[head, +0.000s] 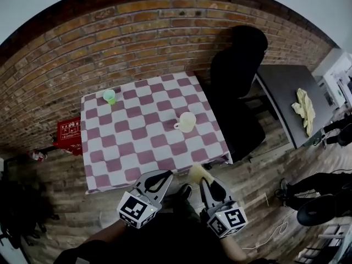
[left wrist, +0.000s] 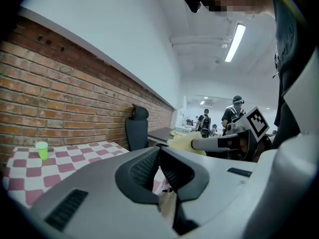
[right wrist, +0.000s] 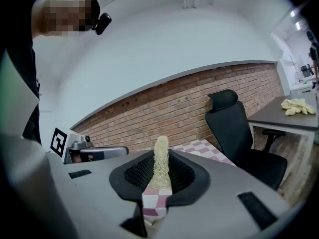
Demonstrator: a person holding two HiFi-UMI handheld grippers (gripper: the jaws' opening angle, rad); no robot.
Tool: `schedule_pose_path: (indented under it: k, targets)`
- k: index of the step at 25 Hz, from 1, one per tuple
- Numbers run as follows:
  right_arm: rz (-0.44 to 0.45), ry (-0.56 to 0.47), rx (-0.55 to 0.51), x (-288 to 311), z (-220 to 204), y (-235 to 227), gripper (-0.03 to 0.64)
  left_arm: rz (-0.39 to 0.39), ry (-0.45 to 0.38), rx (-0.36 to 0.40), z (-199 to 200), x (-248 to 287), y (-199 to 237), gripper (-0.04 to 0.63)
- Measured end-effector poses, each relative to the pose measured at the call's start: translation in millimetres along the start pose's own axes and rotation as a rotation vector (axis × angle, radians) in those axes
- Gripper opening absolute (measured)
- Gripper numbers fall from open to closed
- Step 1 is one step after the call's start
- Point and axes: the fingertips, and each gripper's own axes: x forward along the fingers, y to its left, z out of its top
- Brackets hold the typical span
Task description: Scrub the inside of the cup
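- Red box [head: 69,133] on the floor by the brick wall, just left of the table [head: 143,147].
- Table has a pink-and-white check cloth.
- Green cup [head: 110,96] upright near the table's far left corner, open end up.
- Left tongs [head: 163,175] held off the table's near edge, pointing at it. Jaws are together with nothing between them, tips touching in the left gripper view [left wrist: 159,152].
- Cup [head: 187,122], cream, upright on the table right of centre, handle to its left. Well apart from both tongs and from the green cup.
- Right tongs [head: 207,181] beside the left ones, also short of the near edge. They are clamped on a scrubber [head: 198,172].
- In the right gripper view, the tongs [right wrist: 160,159] pinch the scrubber [right wrist: 161,146], which is fibrous and pale yellow. Its top sticks out past the tips.
- Black chair [head: 236,87] just right of the table.
- Grey table [head: 283,92] further right, with a yellow cloth [head: 304,110] lying crumpled on it.
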Motion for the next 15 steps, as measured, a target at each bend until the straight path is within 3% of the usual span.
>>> schedule_pose_path:
  k: [7,11,15]
  targets:
    - [0.045,0.103,-0.008,47.6,19.0,-86.2,0.077,0.084,0.017,0.001,20.9,86.0,19.2,0.026]
    - [0.067,0.156,-0.024,79.5,26.2,-127.5,0.077,0.179,0.058,0.044,18.9,108.1,49.9,0.026]
    - [0.1,0.238,-0.051,124.0,31.2,-161.0,0.077,0.262,0.103,0.036,11.2,118.6,88.1,0.026]
